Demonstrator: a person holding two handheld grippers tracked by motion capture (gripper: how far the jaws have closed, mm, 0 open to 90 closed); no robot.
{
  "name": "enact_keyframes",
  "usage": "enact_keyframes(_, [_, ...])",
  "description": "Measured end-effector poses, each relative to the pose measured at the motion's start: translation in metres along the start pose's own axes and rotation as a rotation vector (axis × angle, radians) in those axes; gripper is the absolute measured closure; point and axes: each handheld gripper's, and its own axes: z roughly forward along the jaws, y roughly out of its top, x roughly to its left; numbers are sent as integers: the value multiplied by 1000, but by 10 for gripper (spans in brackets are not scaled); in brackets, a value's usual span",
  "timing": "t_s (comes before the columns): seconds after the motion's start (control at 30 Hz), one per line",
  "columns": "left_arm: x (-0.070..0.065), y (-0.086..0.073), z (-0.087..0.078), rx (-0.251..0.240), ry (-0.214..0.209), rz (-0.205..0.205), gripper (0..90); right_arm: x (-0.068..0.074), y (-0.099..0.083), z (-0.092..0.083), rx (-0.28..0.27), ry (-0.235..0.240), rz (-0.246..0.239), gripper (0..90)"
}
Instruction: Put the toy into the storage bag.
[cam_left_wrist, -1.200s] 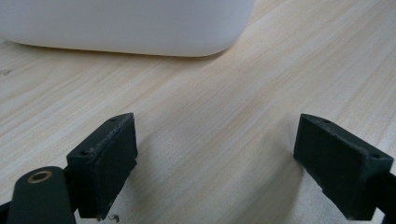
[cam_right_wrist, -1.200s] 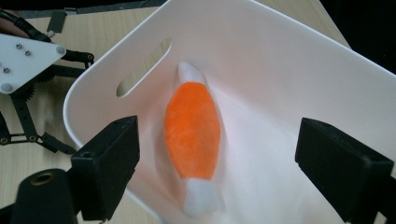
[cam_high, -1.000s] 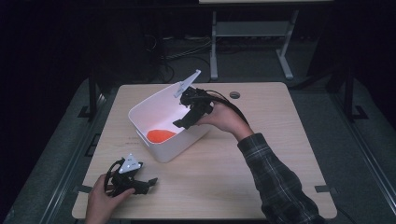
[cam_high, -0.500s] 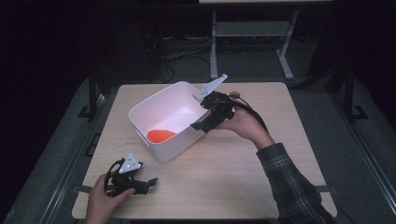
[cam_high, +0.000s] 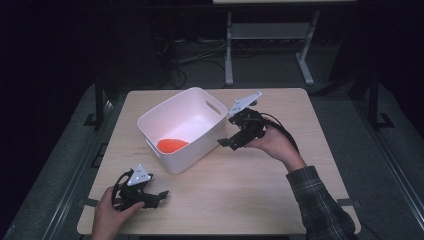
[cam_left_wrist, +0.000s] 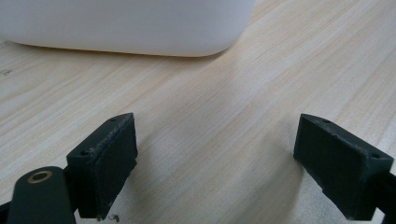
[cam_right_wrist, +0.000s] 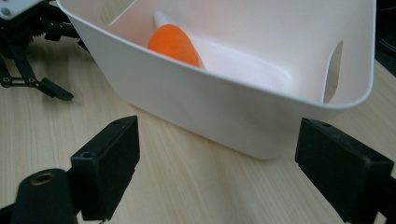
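A pale wooden table (cam_high: 250, 185) stands in a dark room. The orange thing (cam_high: 171, 145) lies inside the white tub (cam_high: 165, 116). The right gripper (cam_high: 231, 142), just beside the tub, and the left gripper (cam_high: 159, 197), at the near edge, both gape wide, empty.

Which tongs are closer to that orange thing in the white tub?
Left, narrowly. Left tongs rest on the table in front of the tub; right tongs sit beside its right wall. Orange thing.

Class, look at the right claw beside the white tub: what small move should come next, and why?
Probably draw the right claw further back from the white tub and rest it on the table: its jaws are open and empty, and the orange object lies inside the tub.
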Motion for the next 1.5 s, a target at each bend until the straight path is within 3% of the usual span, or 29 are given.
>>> enact_keyframes(0.43, [0, 0, 0, 2, 0, 2, 125, 4, -48, 3, 6, -34, 72, 129])
enact_keyframes(0.73, [0, 0, 0, 2, 0, -1, 126, 8, -83, 7, -19, -60, 140, 120])
enact_keyframes(1.13, [0, 0, 0, 1, -2, -4, 126, 25, -134, 10, -25, -128, 201, 111])
enact_keyframes(1.5, [0, 0, 0, 3, 0, 4, 126, 36, -167, 4, -28, -199, 256, 100])
